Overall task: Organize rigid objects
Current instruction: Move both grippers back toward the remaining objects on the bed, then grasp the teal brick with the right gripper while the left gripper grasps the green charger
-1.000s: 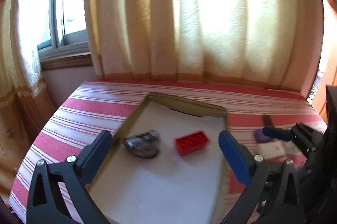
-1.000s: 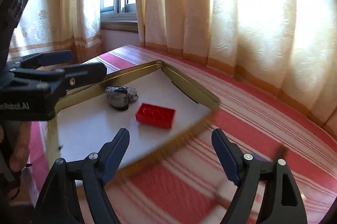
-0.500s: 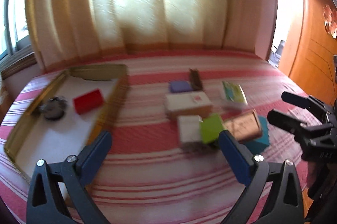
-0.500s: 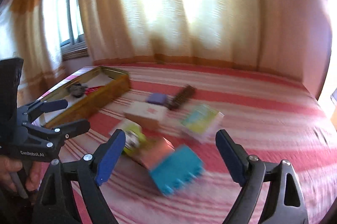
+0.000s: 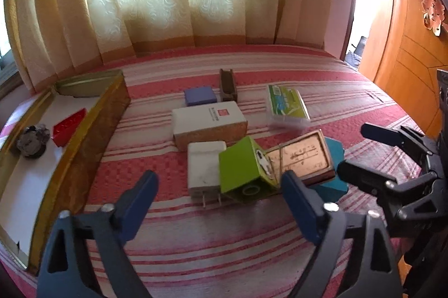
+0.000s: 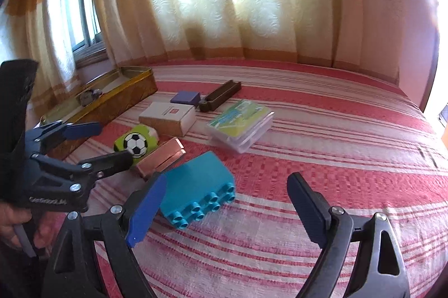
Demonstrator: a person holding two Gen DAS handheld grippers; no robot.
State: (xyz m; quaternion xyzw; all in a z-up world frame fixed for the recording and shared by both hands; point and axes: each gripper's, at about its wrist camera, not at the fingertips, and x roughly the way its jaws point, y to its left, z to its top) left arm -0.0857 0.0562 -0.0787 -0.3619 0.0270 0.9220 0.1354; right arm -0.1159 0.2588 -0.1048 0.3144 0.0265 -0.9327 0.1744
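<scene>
My left gripper (image 5: 218,186) hovers low over the striped bed, its jaws closing with nothing pressed between the pads. Just beyond its tips lie a white charger (image 5: 203,169) and a green football block (image 5: 240,172). A copper flat box (image 5: 302,155) leans on a teal brick (image 5: 334,155) beside them. My right gripper (image 6: 226,183) stands open, with the teal brick (image 6: 196,191) lying against its left finger. At the left, a gold tray (image 5: 112,102) holds a red brick (image 5: 68,127) and a dark crumpled lump (image 5: 32,140).
Farther back lie a white box (image 5: 207,119), a purple square (image 5: 199,96), a brown bar (image 5: 227,84) and a clear case with a green card (image 5: 285,109). Curtains hang behind the bed. A wooden door (image 5: 414,51) stands at the right.
Both views have swung away from the tray, rightward and down, onto the pile of loose objects. The left jaws stand narrower than before. Nothing has been picked up.
</scene>
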